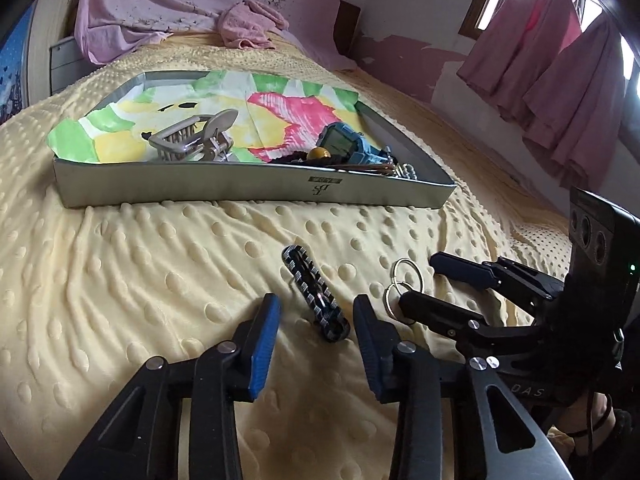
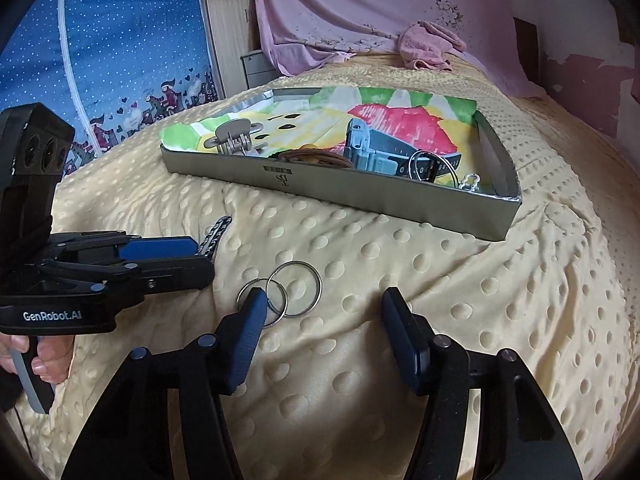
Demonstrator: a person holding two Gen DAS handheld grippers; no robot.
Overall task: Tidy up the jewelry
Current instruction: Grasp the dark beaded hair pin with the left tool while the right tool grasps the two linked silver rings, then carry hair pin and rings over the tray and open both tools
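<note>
The left gripper [image 1: 316, 312] has its blue-padded fingers [image 1: 262, 344] set narrowly on either side of a black-and-white braided bracelet [image 1: 314, 294], which lies flat on the bed between them; the pads stand just clear of it and nothing is held. Just to the right of these fingers, the right gripper [image 2: 324, 320] has its fingers [image 2: 404, 340] at a middling spread and empty. Its left fingertip lies over the edge of the smaller of two linked silver rings [image 2: 294, 288] resting on the yellow dotted bedspread [image 2: 440, 280], while the larger ring lies ahead, between the fingers. Whether that tip touches the ring cannot be told. Well beyond both pairs of fingers sits a shallow grey tray [image 1: 240, 188] lined with bright painted paper, holding a grey hair claw [image 1: 196, 138], a blue watch [image 1: 344, 148] and other small pieces.
</note>
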